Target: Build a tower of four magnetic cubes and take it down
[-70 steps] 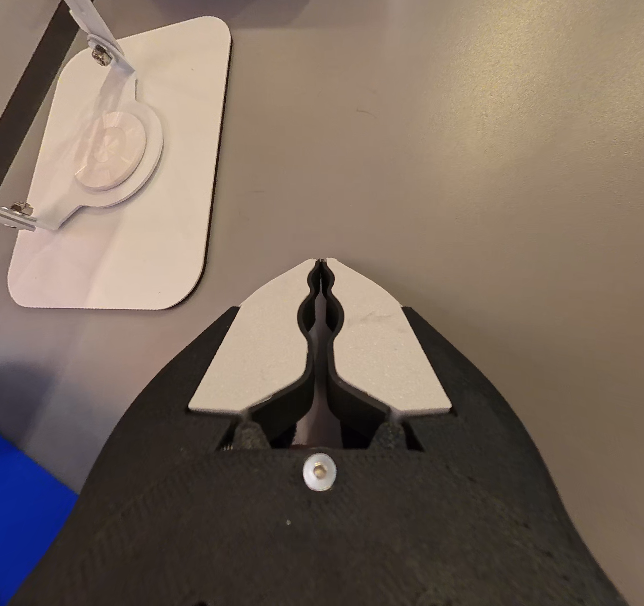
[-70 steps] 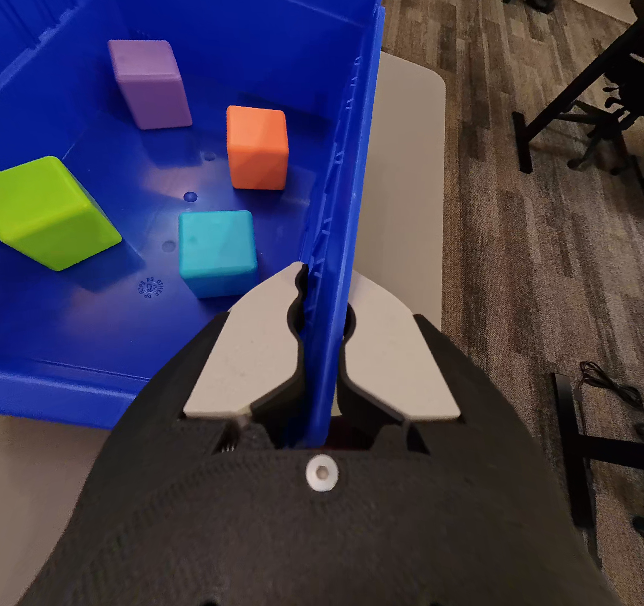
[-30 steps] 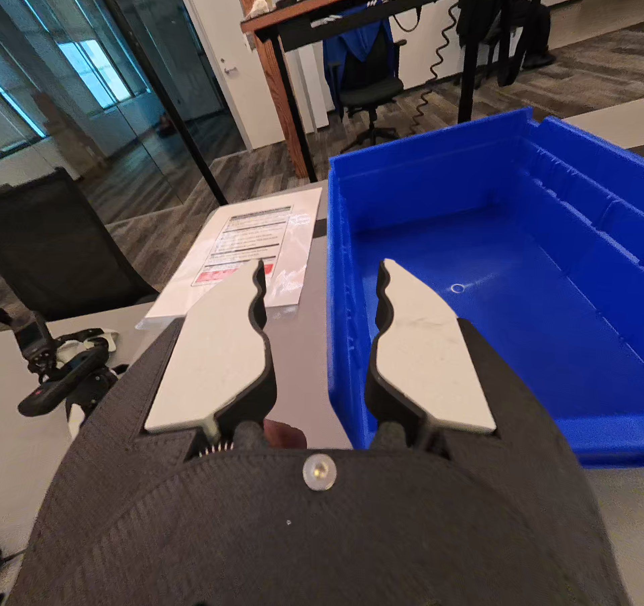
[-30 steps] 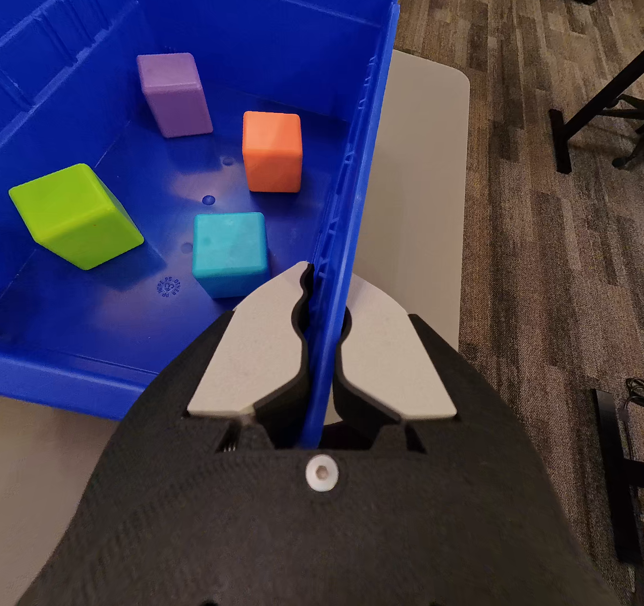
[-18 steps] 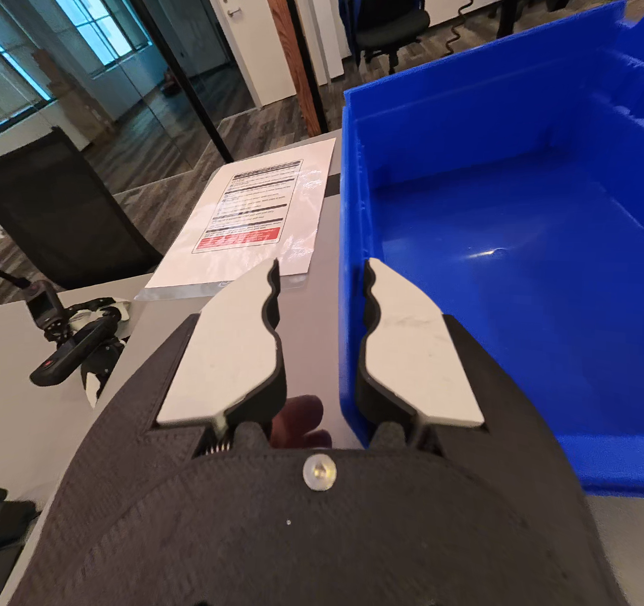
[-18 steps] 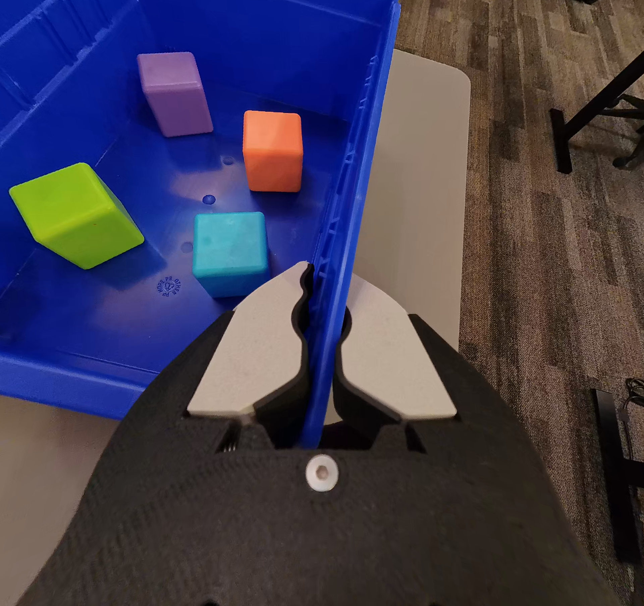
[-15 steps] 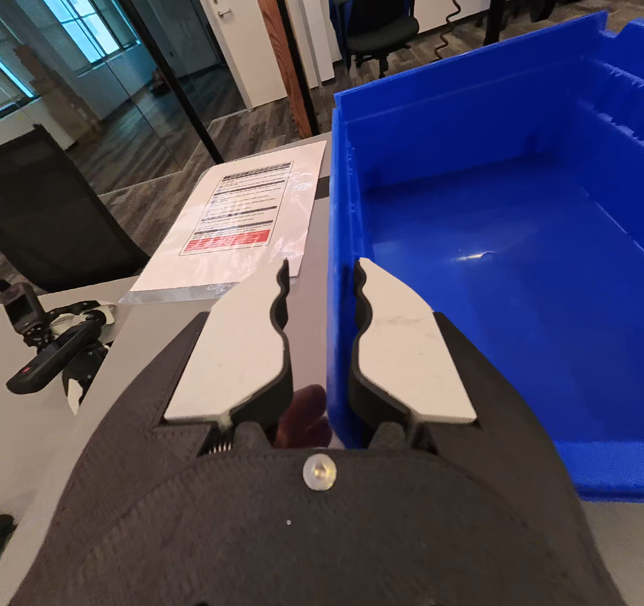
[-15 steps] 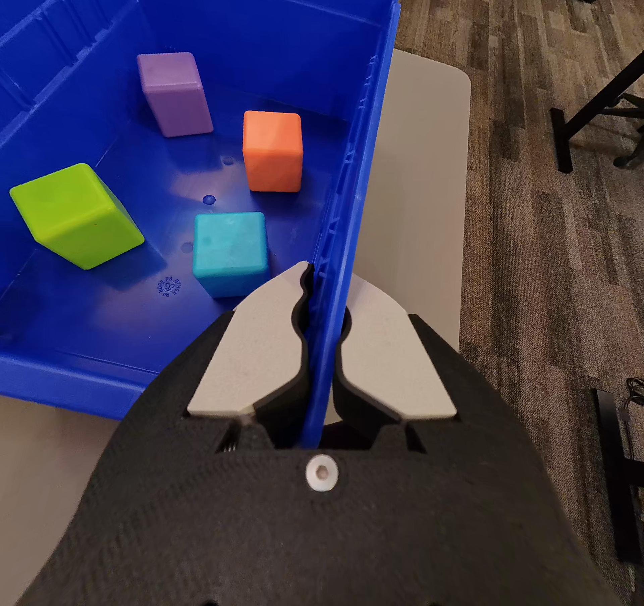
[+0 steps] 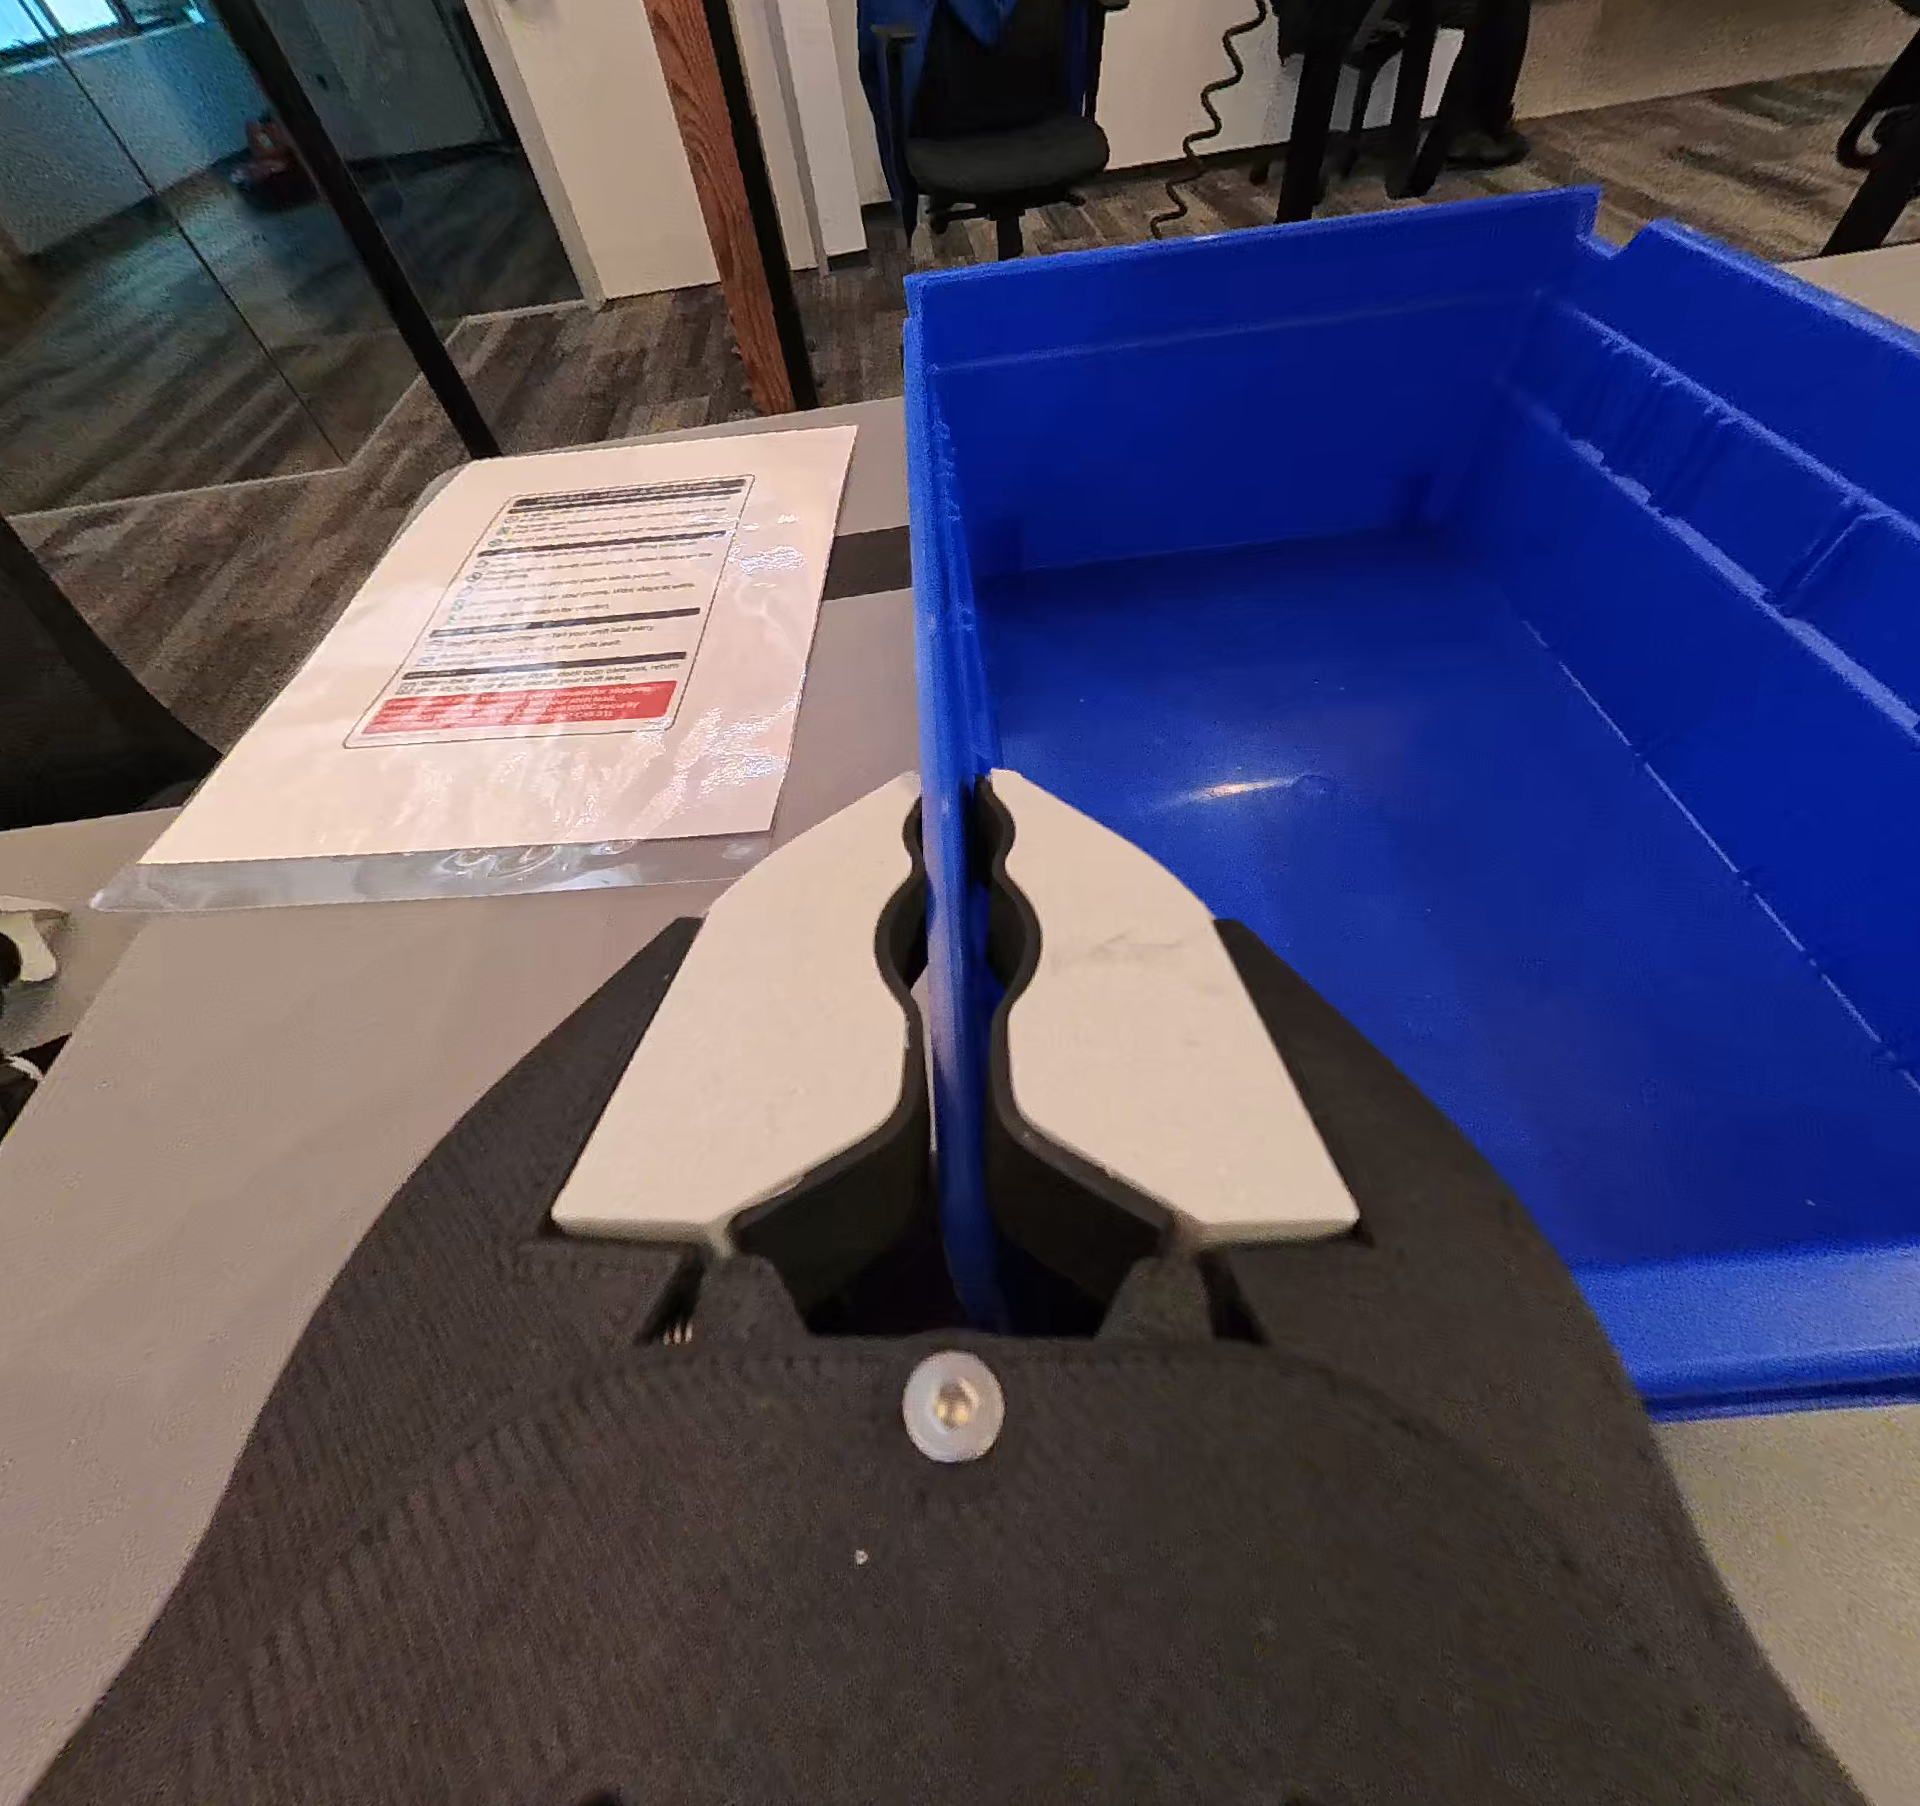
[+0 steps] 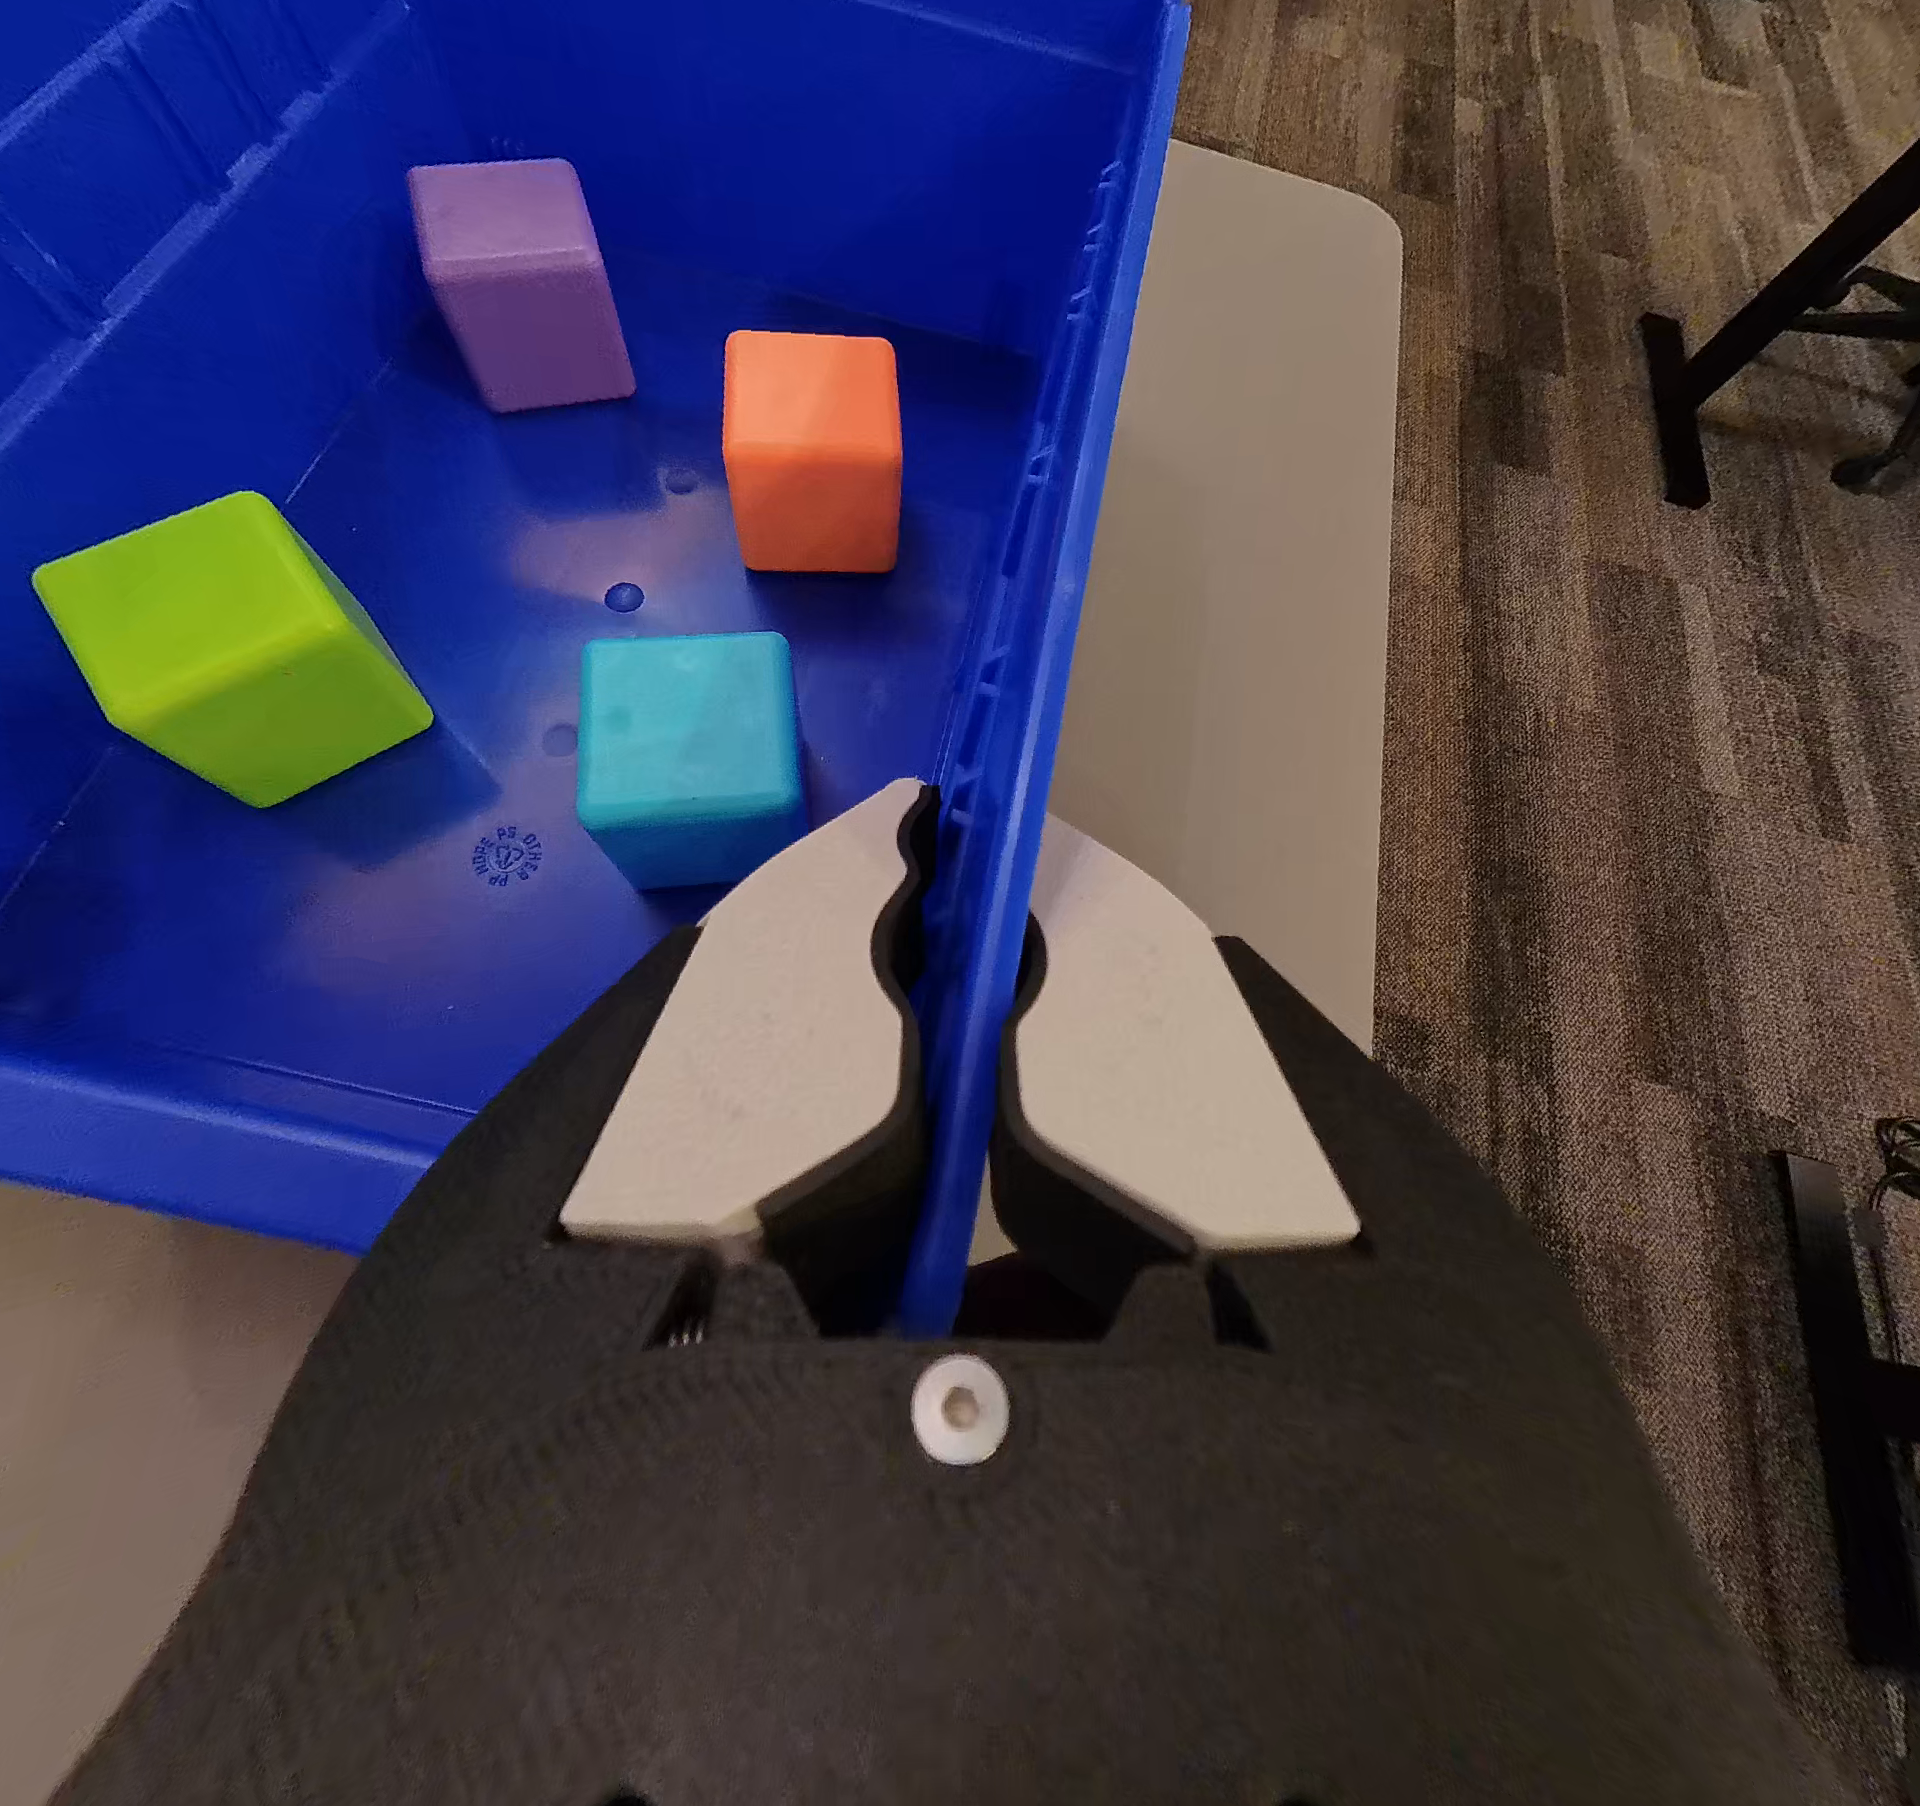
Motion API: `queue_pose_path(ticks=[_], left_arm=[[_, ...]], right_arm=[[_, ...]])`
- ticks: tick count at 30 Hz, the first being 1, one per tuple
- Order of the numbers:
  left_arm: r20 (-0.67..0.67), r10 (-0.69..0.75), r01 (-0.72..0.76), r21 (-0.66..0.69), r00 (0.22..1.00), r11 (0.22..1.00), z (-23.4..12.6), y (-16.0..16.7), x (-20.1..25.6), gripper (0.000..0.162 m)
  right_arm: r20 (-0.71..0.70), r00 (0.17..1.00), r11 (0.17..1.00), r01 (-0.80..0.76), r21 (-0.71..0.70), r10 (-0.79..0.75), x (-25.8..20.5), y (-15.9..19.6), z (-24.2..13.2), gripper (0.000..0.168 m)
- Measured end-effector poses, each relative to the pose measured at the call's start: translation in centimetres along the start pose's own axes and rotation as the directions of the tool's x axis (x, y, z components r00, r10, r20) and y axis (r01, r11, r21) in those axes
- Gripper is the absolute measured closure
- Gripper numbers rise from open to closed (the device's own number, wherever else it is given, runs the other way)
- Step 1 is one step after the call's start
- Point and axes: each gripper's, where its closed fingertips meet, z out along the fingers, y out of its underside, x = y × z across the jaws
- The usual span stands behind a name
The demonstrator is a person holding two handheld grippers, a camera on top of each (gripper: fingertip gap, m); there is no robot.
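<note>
The left wall of a blue plastic bin (image 9: 1299,447) is pinched between the two fingers of the left claw (image 9: 948,785), one finger lying outside the bin and the other inside it. The right wall of the same bin (image 10: 1081,406) is pinched by the right claw (image 10: 971,806) in the same way.

Four magnetic cubes are seen lying apart on the bin floor in the right wrist view. A teal cube (image 10: 686,754) is found just beside the inner finger of the right claw. An orange cube (image 10: 812,452) is set beyond it, near the right wall. A purple cube (image 10: 516,281) is placed farther back, and a lime green cube (image 10: 229,644) is turned at an angle toward the left.

The bin is carried by a grey counter (image 9: 312,1081). A laminated sheet (image 9: 540,655) is laid flat on the counter beside the left wall.
</note>
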Motion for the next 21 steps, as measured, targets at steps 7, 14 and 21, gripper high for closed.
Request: queue_pose_path(ticks=[7,14,21], left_arm=[[-0.01,-0.014,0.014,0.026,1.0,1.0,-0.2,-0.4,0.1,0.158],[0.007,0.004,-0.004,0.062,1.0,0.998,-0.9,-1.3,0.1,0.158],[0.03,-0.002,-0.001,0.104,1.0,0.995,-1.8,-2.3,-0.4,0.158]], right_arm=[[0.002,1.0,1.0,-0.009,-0.005,0.009,-0.2,0.2,-0.3,0.161],[0.009,1.0,1.0,-0.016,-0.006,0.016,-0.9,0.9,-1.4,0.161],[0.019,1.0,1.0,-0.017,-0.009,0.017,-1.9,1.9,-3.0,0.161]])
